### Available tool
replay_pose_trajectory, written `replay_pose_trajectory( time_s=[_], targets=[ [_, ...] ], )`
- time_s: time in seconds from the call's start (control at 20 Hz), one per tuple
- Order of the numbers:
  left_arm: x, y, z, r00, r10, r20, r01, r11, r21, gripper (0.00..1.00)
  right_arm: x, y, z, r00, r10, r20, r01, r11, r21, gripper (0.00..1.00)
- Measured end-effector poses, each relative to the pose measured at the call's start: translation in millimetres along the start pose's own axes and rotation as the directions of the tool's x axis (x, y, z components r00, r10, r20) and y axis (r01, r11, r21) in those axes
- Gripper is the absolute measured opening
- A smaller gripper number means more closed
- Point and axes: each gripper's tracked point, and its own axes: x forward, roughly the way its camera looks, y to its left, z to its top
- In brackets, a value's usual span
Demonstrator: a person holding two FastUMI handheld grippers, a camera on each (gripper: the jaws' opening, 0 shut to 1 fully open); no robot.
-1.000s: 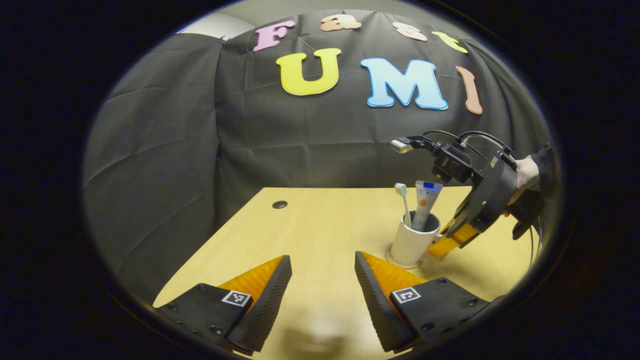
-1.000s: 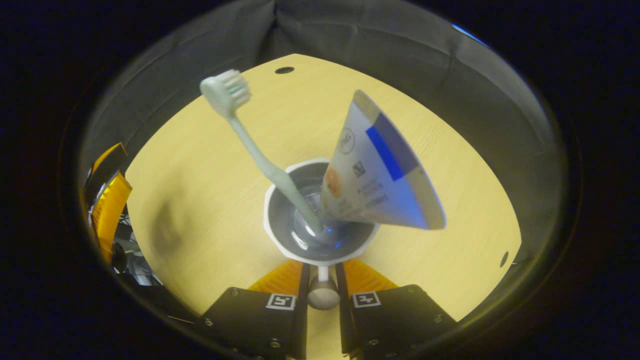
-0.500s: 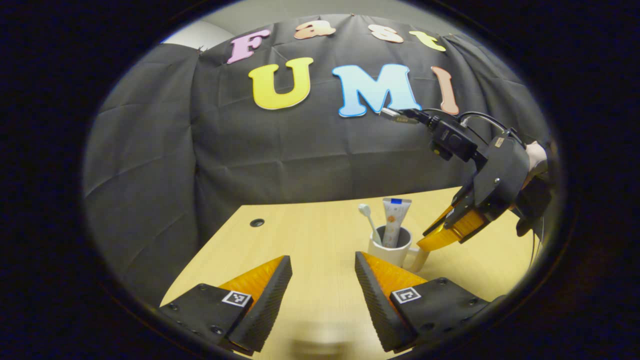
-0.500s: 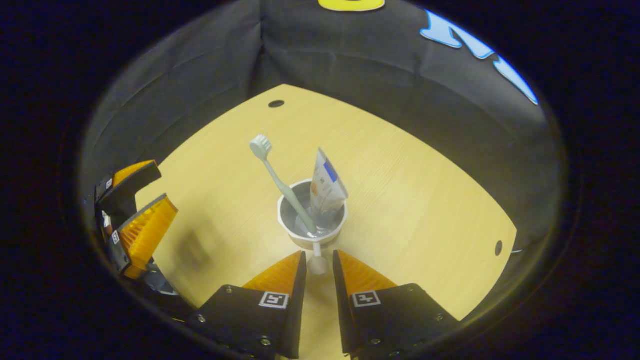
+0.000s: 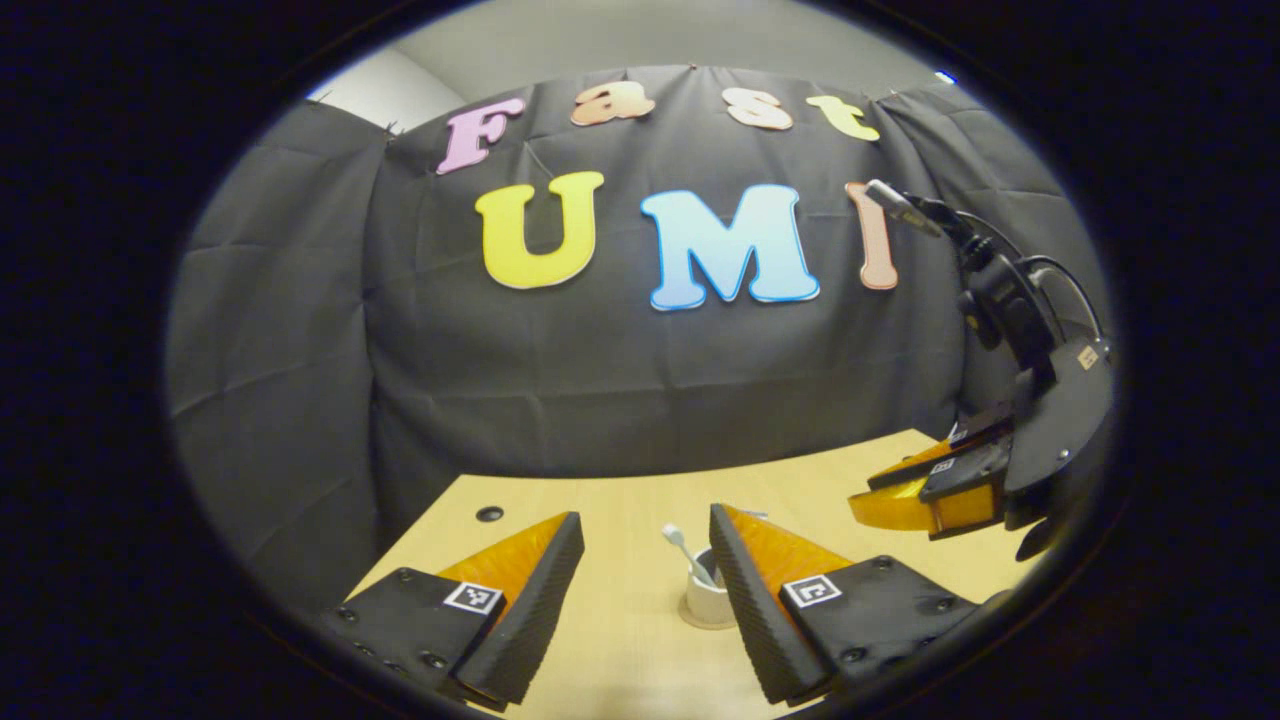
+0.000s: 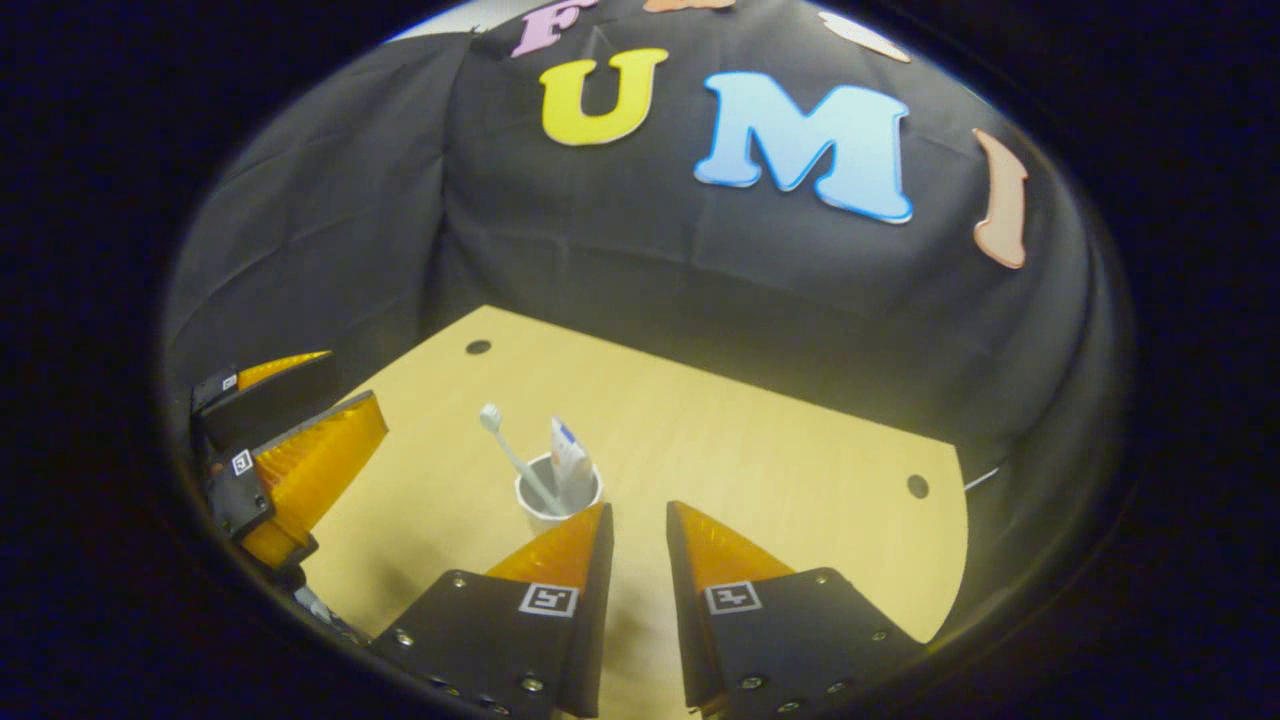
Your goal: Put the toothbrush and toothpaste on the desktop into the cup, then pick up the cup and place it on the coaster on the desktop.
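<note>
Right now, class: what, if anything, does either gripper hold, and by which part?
Nothing is held. Both the left gripper and the right gripper are empty, apart from the cup.

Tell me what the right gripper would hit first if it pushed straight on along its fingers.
Likely the bare desktop just right of the cup. The right gripper points down and forward past the cup, with nothing between its open fingers. Depth is hard to judge.

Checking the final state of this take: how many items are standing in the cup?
2: a toothbrush leaning toward the left side of the cup, and a toothpaste tube upright at its right side. Anything lower inside may be hidden.
</note>
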Motion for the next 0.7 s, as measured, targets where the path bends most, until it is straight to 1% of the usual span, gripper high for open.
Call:
replay_pose_trajectory(
  time_s=[0.15,0.3,0.35,0.4,0.45,0.5,0.55,0.6,0.65,0.7],
  targets=[
    [-8.0,-13.3,29.3,0.999,-0.015,0.050,0.014,1.000,0.014,0.87,-27.9,-15.1,24.7,0.989,-0.084,0.124,0.076,0.995,0.064,0.31],
    [-16.2,-26.1,48.2,0.996,-0.022,0.087,0.021,1.000,0.016,0.86,-50.2,-28.7,36.3,0.968,-0.150,0.201,0.127,0.984,0.125,0.31],
    [-19.6,-30.0,54.5,0.995,-0.025,0.098,0.024,1.000,0.010,0.88,-59.1,-33.2,40.8,0.959,-0.169,0.227,0.141,0.981,0.132,0.31],
    [-23.2,-32.5,60.6,0.994,-0.025,0.108,0.025,1.000,0.004,0.86,-65.5,-35.5,44.6,0.950,-0.185,0.250,0.155,0.978,0.136,0.31],
    [-25.4,-35.4,66.9,0.993,-0.026,0.119,0.026,1.000,0.001,0.86,-75.3,-36.7,46.8,0.942,-0.191,0.275,0.158,0.978,0.138,0.31],
    [-26.5,-37.7,71.9,0.991,-0.027,0.127,0.028,1.000,-0.003,0.88,-79.7,-34.5,48.1,0.940,-0.183,0.289,0.148,0.979,0.137,0.50],
    [-27.5,-39.6,76.1,0.991,-0.028,0.133,0.029,1.000,-0.006,0.86,-80.2,-31.2,45.2,0.940,-0.178,0.293,0.145,0.981,0.133,0.69],
    [-27.9,-40.7,79.6,0.990,-0.028,0.140,0.030,0.999,-0.011,0.86,-83.8,-28.9,45.1,0.937,-0.175,0.303,0.139,0.981,0.135,0.87],
    [-28.1,-41.6,83.1,0.989,-0.026,0.146,0.029,0.999,-0.016,0.86,-88.5,-28.1,47.3,0.933,-0.173,0.316,0.133,0.981,0.142,0.87],
    [-28.5,-41.2,86.1,0.988,-0.023,0.152,0.026,0.999,-0.021,0.88,-91.0,-28.7,49.2,0.927,-0.178,0.329,0.133,0.979,0.156,0.87]
  ],
)
